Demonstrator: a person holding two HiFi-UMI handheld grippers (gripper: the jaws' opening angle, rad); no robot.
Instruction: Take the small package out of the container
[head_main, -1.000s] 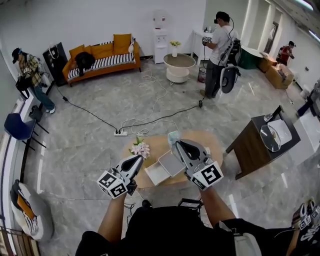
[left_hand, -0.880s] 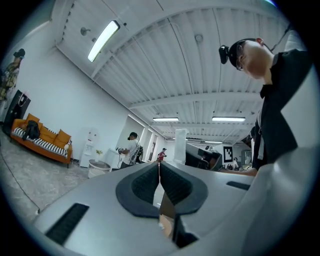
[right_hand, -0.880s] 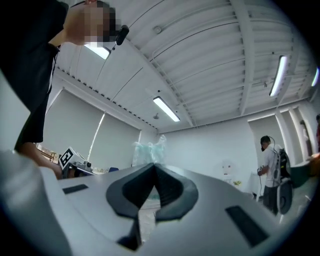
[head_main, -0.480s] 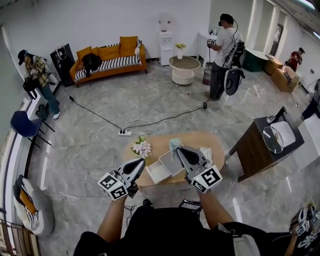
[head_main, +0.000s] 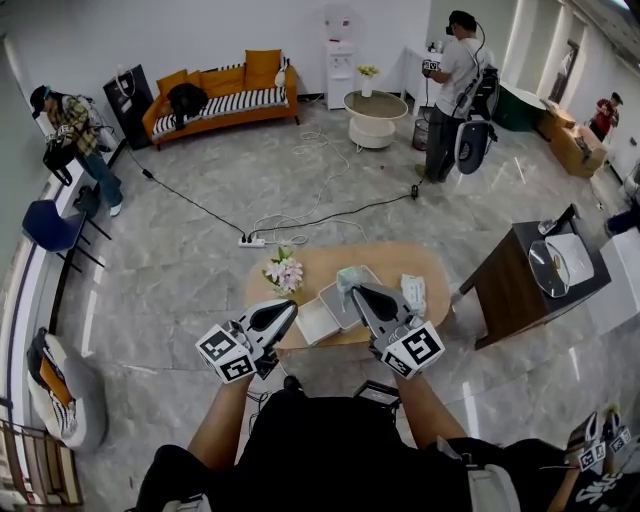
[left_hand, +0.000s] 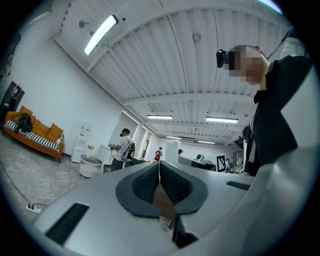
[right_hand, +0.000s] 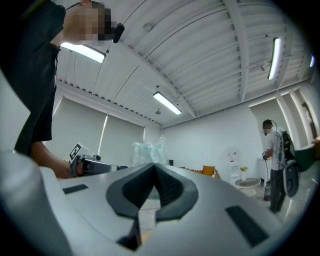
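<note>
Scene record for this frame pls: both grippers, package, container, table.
left gripper: jaws shut, nothing between them
right gripper: jaws shut on the small package
small package: pale green, clear wrap, at the right gripper's tips, over the container's far edge in the head view
container: open white tray on the table, smaller white tray beside it
table: oval, wood; flowers at left, second package at right
task state: package gripped; clearance from container cannot be told

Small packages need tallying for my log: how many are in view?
2. The right gripper pinches one package above the container; the other package lies on the table beside it. Others may be hidden.
</note>
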